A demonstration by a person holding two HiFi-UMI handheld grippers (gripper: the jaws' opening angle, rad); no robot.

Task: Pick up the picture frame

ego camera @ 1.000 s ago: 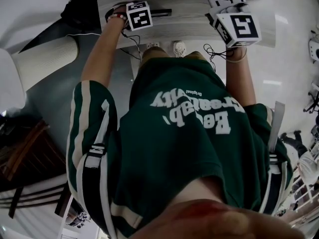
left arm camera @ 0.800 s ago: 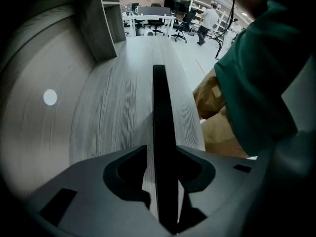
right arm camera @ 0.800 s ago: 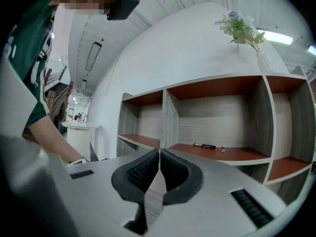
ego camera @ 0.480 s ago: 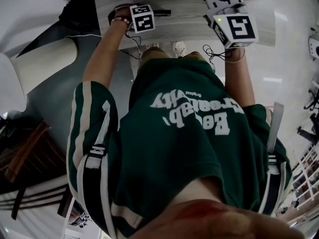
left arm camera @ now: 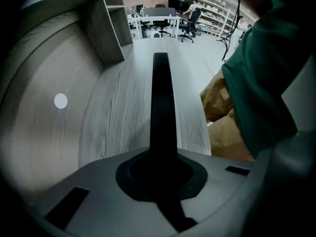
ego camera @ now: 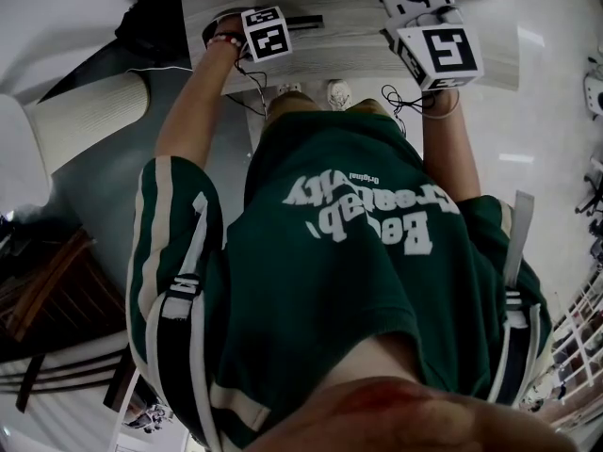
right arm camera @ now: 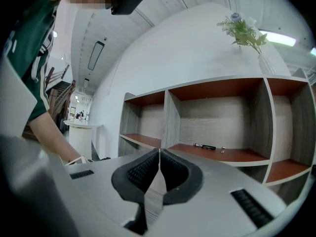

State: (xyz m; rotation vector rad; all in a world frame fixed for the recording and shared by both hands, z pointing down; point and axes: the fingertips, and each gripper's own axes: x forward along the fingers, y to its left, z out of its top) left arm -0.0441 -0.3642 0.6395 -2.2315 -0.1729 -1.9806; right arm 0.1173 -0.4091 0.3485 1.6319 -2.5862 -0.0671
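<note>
Barely anything is shifting since the earlier head view; both grippers are sitting about where they were. Left gripper (left arm camera: 161, 169) is pointing down, jaws clamping the thin black picture frame (left arm camera: 160, 102), seen edge-on along the grey wooden desk (left arm camera: 113, 117). Right gripper (right arm camera: 158, 174) is idling, jaws together on nothing, facing the shelving (right arm camera: 222, 127). Judging the grasp step as finishing; next is calling for a straight, steady lift.

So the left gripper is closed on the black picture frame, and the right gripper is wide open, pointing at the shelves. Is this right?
Not quite. The right gripper is shut, not wide open: the right gripper view shows its jaws together, nothing between them. The left gripper is closed on the black picture frame, and the right one points at the shelves.
</note>
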